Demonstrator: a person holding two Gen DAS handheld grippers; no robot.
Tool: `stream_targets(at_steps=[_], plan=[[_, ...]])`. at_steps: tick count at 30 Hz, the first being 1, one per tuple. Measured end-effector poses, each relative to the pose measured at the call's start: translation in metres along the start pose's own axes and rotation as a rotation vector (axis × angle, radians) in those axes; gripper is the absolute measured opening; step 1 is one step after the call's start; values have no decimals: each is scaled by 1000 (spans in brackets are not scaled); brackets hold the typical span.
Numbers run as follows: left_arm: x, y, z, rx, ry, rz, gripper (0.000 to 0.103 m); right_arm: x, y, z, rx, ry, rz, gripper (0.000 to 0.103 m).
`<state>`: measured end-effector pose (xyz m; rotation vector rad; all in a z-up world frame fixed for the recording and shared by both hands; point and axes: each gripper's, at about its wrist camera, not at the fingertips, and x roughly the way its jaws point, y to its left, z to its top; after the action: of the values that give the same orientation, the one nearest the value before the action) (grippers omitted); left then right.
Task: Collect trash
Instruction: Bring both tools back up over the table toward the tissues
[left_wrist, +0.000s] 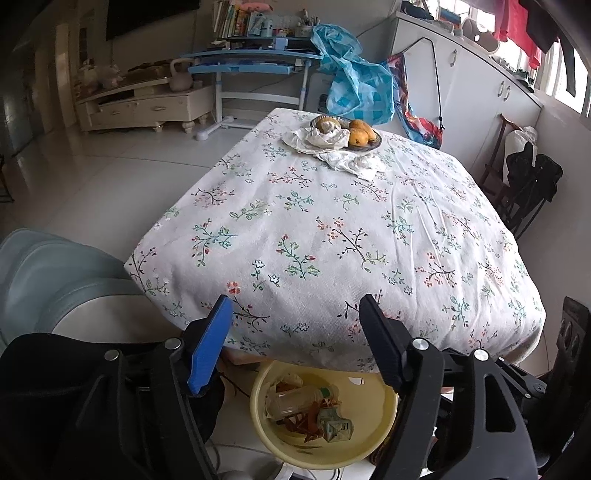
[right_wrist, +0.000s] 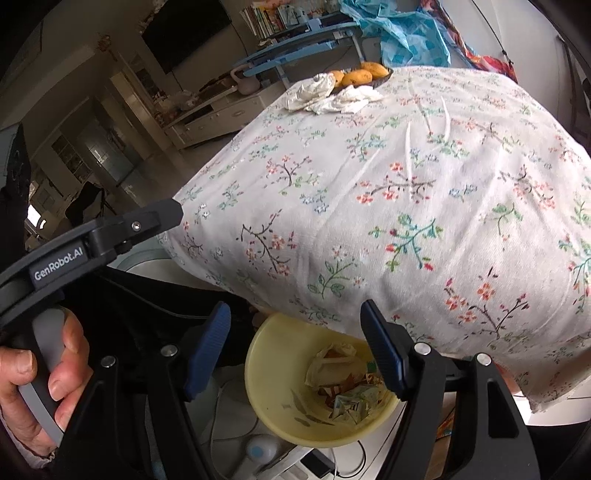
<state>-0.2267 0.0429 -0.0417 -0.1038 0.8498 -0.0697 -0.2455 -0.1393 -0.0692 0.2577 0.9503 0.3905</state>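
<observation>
Living room setup here: TV stand and a blue desk in the back, and up front a counter (left_wrist: 332, 229) covered in a white floral cloth. At its far end there's a dark plate of orange fruit (left_wrist: 360, 133), with crumpled white tissues (left_wrist: 351, 162) lying on the cloth right against it. Looks like that's the trash left to grab.

Down on the floor, tucked partly under the counter's near edge, sits a pale yellow plastic basin (left_wrist: 369, 439) serving as the bin. It's already got a clear plastic bottle (left_wrist: 295, 400), a squashed green carton (left_wrist: 334, 428) and some orange peel scraps in it.

Both tools hang over the basin. The left tongs (left_wrist: 295, 347) are spread apart with nothing between them, and the right tongs (right_wrist: 295, 350) are the same, wide and empty. In the right wrist view you can see a hand (right_wrist: 40, 384) wrapped around the other tool's grey handle.

What could go sideways, in my opinion: the tissues are thin and sit on loose cloth, so a pinch could catch the tablecloth too and drag the plate along. They're also touching the plate, so a sloppy reach might knock the fruit off. And light tissue could flutter and miss the basin, since the counter edge overhangs part of it.
</observation>
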Motion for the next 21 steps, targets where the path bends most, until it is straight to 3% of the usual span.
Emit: stream_targets(at_steps=[10, 21], plan=[[-1, 5, 13, -18, -13, -10, 69, -17, 13, 12, -73, -100, -38, 70], [11, 3, 64, 5, -49, -17, 70, -23, 13, 53, -125, -160, -40, 70]])
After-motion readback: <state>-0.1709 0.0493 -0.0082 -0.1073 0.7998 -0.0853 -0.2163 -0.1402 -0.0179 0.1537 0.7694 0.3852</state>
